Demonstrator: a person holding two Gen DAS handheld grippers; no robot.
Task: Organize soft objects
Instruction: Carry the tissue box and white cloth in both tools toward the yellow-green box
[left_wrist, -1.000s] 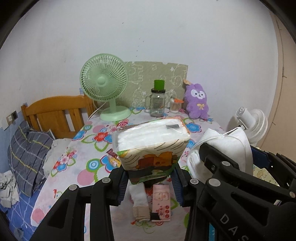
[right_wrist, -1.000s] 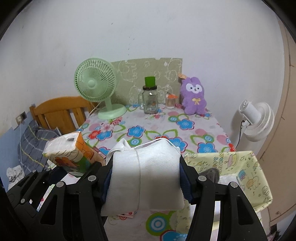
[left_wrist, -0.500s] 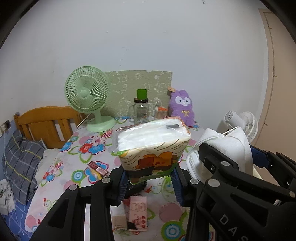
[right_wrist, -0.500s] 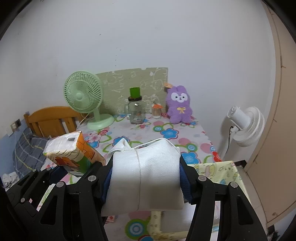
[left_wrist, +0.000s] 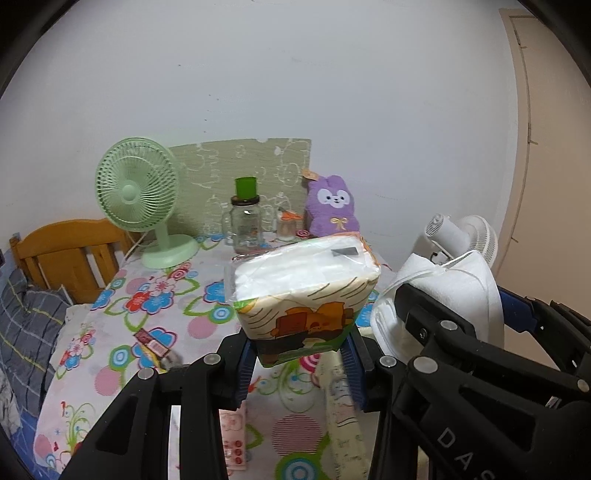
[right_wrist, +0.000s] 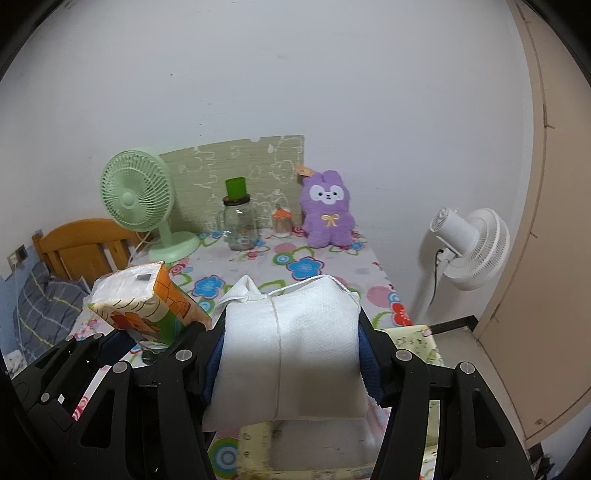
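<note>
We hold the left claw (left_wrist: 301, 363) closed on a tissue pack (left_wrist: 304, 286), its blue pads pressing the pack's lower sides, so the pack sits raised above the counter (left_wrist: 122, 325) with its clear-wrapped white top facing up and tilted slightly. Just to its right, our right claw (right_wrist: 290, 354) is clamped around a folded white cloth bundle (right_wrist: 291, 350) tied with a thin string; the bundle fills the gap between the fingers and bulges above them. In the right wrist view the tissue pack shows at the left, close beside the bundle, and the two are held side by side in the air. Under the right claw lies a pale yellow patterned fabric bin (right_wrist: 413, 339) at the counter's near right corner; what is inside it we cannot tell. The counter wears a flowered cloth, and small flat packets (left_wrist: 151, 341) lie on it near the left claw. At the far edge stand a green desk fan (left_wrist: 138, 192), a glass jar with a green cup (left_wrist: 245, 221) on top, and a purple plush bunny (right_wrist: 327, 212) against the wall. A white floor fan (right_wrist: 469, 243) stands off to the right.
</note>
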